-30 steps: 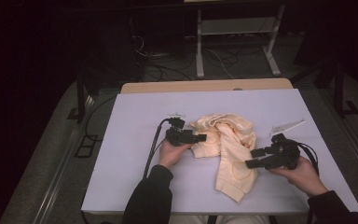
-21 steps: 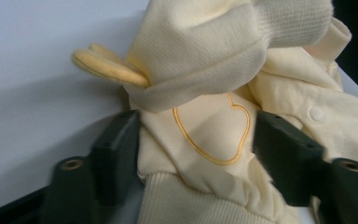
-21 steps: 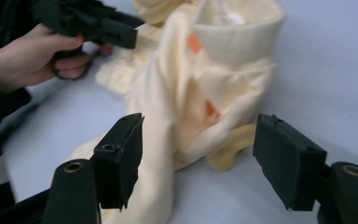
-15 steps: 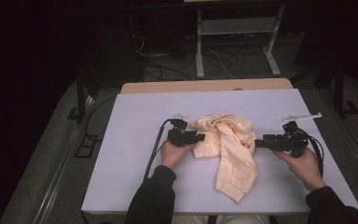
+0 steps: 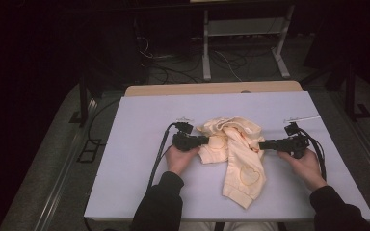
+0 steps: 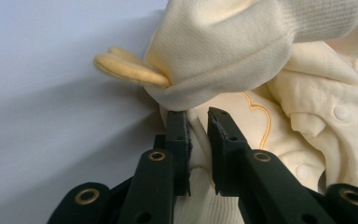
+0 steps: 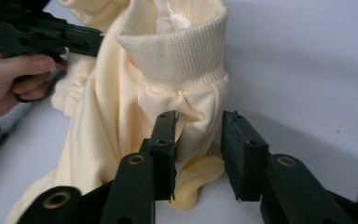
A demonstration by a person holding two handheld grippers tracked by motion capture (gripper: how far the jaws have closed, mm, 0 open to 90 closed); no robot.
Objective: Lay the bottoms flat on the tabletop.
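Spreading out a crumpled cream baby garment [image 5: 235,154] looks like the step in hand; it lies bunched near the middle of the white table [image 5: 135,144], with one long part trailing toward the person. The left gripper [image 5: 203,140] sits at the garment's left edge and the right gripper [image 5: 262,144] at its right edge, both low over the table and pointing inward at each other. Earlier frames are given, and both sets of jaws have just been closing. In the left gripper view the left gripper [image 6: 198,116] has its jaws narrow with a fold of cream cloth [image 6: 198,140] pinched between them, under a ribbed cuff [image 6: 223,51]. In the right gripper view the right gripper [image 7: 199,122] has jaws at a middling gap with gathered fabric below a ribbed cuff [image 7: 175,56] between them; the left pad touches the cloth, but the right pad looks apart from it, so that grip seems not yet made. To do this well, the right jaws likely need to finish closing on the gathered fabric just under the cuff, not the loose flap below. Then both hands should probably lift a little and pull apart evenly, slowly, so thin knit does not slip out. Risk: catching several layers, which would keep the bundle tangled.
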